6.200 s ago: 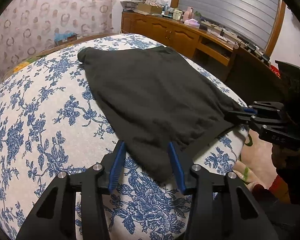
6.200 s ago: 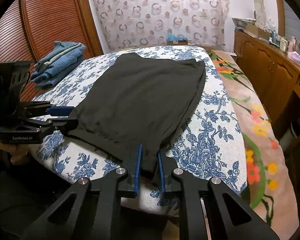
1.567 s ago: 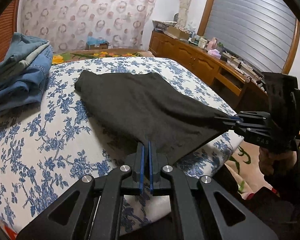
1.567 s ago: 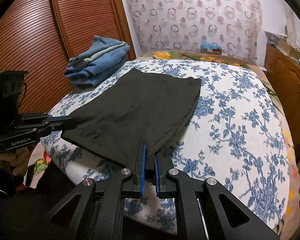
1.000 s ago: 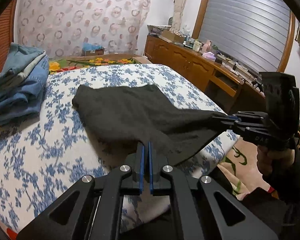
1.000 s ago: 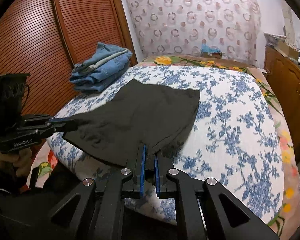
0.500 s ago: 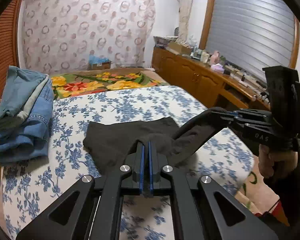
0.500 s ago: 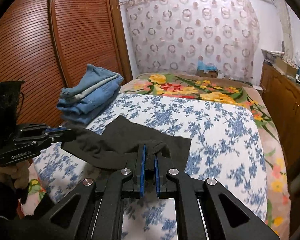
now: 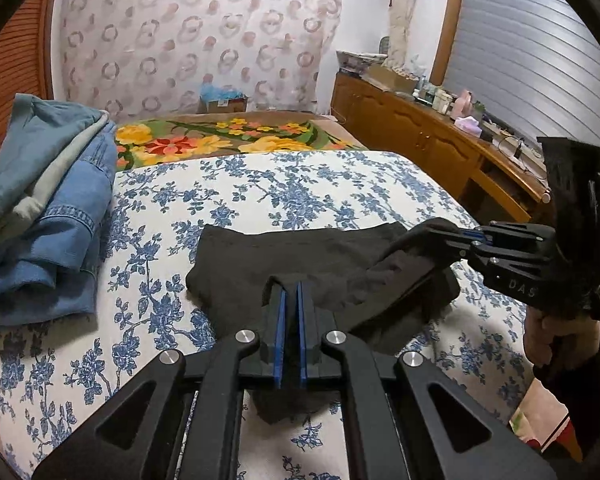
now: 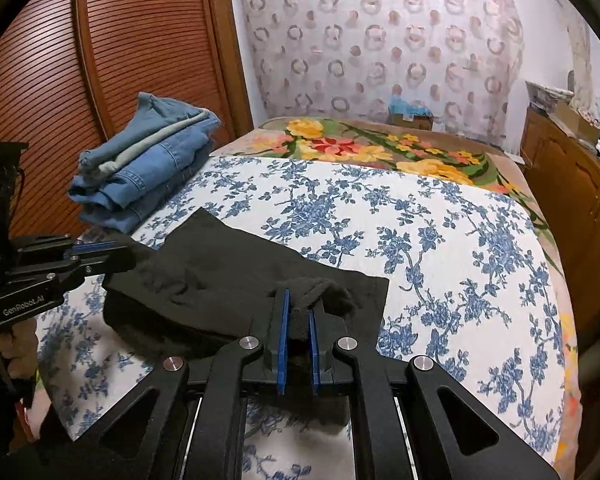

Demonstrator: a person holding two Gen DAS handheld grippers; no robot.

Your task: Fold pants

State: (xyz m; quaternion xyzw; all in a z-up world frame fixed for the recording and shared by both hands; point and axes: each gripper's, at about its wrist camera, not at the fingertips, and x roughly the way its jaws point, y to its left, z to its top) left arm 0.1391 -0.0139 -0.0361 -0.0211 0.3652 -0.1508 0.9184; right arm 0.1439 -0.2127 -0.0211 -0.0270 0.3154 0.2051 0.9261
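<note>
The black pants (image 9: 292, 256) lie on the blue-flowered bed cover (image 9: 300, 188), their near end lifted and carried over the far part. My left gripper (image 9: 291, 300) is shut on one corner of that end. My right gripper (image 10: 297, 308) is shut on the other corner, with a bunch of cloth between its blue pads. In the left wrist view the right gripper (image 9: 456, 236) holds its corner above the pants. In the right wrist view the left gripper (image 10: 112, 252) holds the pants (image 10: 228, 264) at the left.
A stack of folded blue jeans (image 9: 48, 208) sits on the bed's left side, also in the right wrist view (image 10: 148, 160). A wooden sideboard (image 9: 428, 140) with clutter runs along the right. A flowered blanket (image 10: 364, 148) covers the far end. A slatted wardrobe (image 10: 100, 60) stands at the left.
Both grippers, shut on the pants' near end, have lifted it and carried it forward over the far part. The pants now look about half as long.
</note>
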